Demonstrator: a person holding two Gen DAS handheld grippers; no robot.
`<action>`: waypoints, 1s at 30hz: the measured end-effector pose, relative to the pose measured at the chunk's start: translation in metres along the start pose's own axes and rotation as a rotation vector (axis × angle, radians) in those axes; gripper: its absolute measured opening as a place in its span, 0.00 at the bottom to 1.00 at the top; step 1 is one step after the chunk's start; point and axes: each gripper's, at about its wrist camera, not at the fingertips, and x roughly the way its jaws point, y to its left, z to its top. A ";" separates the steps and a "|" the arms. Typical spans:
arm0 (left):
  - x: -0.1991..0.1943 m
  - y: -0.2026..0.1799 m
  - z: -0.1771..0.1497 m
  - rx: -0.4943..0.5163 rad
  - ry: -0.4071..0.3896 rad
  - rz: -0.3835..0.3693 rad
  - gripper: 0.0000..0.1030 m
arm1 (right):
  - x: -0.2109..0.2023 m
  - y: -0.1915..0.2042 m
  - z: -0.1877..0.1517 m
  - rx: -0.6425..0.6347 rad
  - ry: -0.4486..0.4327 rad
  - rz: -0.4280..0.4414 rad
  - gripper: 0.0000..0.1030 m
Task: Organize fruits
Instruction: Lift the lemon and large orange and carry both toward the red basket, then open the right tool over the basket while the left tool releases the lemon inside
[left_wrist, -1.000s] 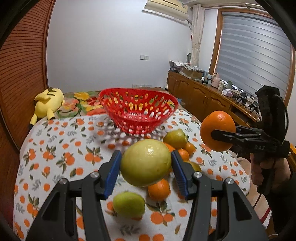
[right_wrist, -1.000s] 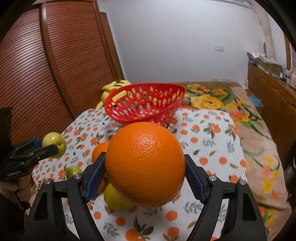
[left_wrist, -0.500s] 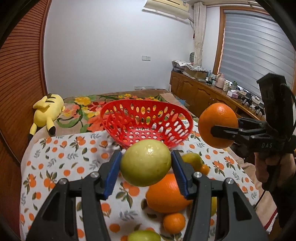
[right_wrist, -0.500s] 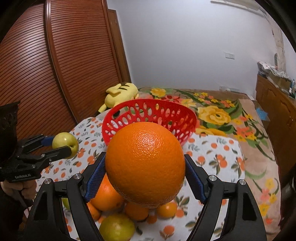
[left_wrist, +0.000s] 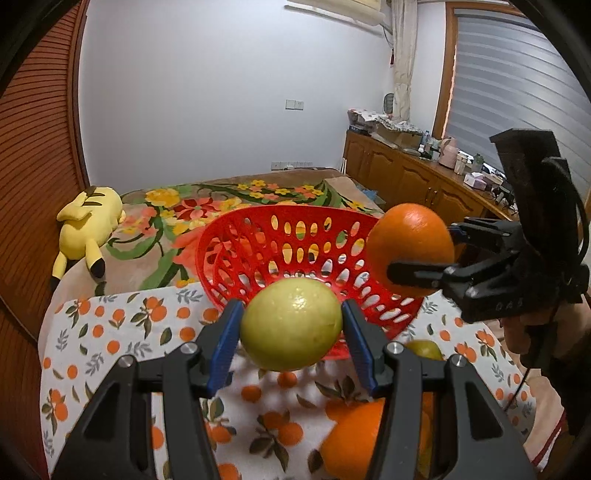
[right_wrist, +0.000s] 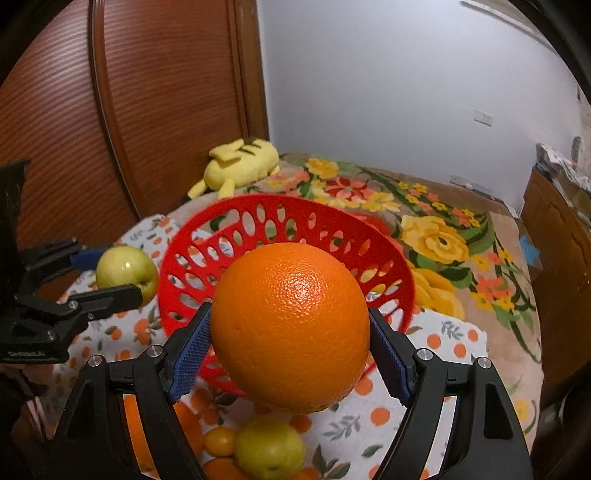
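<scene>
Green apple (left_wrist: 291, 324): round, pale yellow-green, smooth skin with a faint sheen and fine speckling, a small dimple facing the camera. Pinched between the blue pads of the left gripper (left_wrist: 291, 332), one pad on each side. Held in the air just in front of the near rim of the basket, above the cloth.

Large orange (right_wrist: 291, 338): deep orange, pebbled skin, a bright glint near the top, far bigger than the apple. Pinched between the blue ribbed pads of the right gripper (right_wrist: 290, 350), jaws spread wide around it. Held in the air at the near edge of the basket, on the side opposite the apple.

Basket (left_wrist: 258, 236): red plastic, shallow bowl shape, walls pierced with oval holes. Stands on the cloth at its far end; nothing can be seen inside it.

Loose fruit on the cloth, near side of the basket: a second green apple (right_wrist: 270, 453), a small yellow-orange citrus (right_wrist: 220, 441) touching it, and another big orange (left_wrist: 352, 439) partly hidden behind the left gripper's finger. More orange fruit shows at the bottom edge, cut off.

Cloth (left_wrist: 110, 332): white, printed with oranges and leaves, laid over a bed.

Blanket (right_wrist: 436, 229): tan with large yellow and red flowers, beyond the cloth.

Plush toy (left_wrist: 86, 225): yellow, lying on the blanket by the wooden wardrobe (right_wrist: 110, 110).
</scene>
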 end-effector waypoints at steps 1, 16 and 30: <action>0.003 0.000 0.001 0.002 0.004 0.000 0.52 | 0.005 -0.001 0.001 -0.008 0.011 0.000 0.80; 0.042 0.009 0.008 0.016 0.055 -0.005 0.52 | 0.054 0.008 0.000 -0.134 0.159 -0.017 0.80; 0.055 0.007 0.007 0.030 0.086 0.006 0.52 | 0.071 0.011 -0.005 -0.162 0.229 -0.046 0.80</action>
